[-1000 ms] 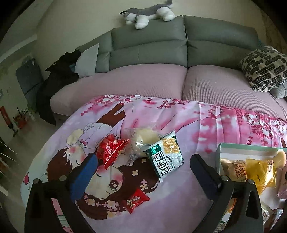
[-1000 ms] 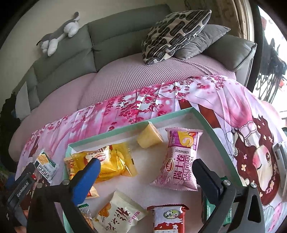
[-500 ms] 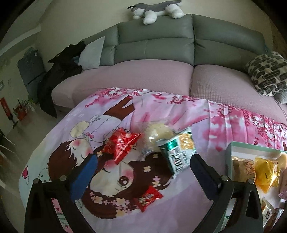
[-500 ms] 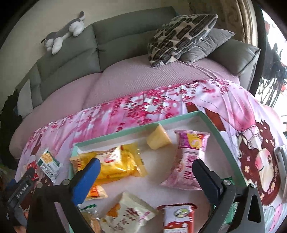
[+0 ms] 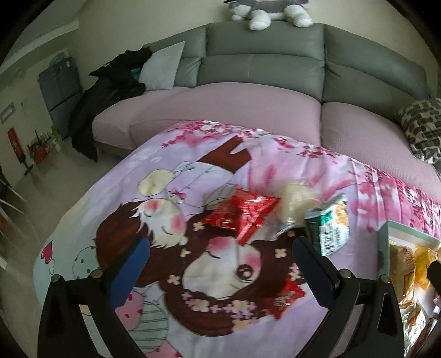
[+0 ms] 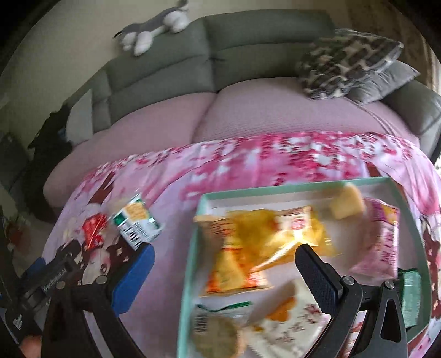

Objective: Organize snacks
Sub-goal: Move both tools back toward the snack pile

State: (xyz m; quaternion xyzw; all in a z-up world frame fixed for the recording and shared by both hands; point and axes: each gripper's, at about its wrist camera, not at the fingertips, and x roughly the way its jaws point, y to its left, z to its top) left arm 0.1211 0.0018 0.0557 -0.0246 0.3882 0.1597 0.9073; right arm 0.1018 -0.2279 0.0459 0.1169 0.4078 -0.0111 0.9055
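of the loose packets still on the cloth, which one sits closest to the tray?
The green-and-white packet. It lies nearest the tray edge; the clear bun packet and both red packets, large and small, lie further left.

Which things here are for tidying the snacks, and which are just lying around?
For the job: red packet, clear bun packet, green packet, small red packet, tray.
Just lying around: toy dog, patterned cushion, black coat.
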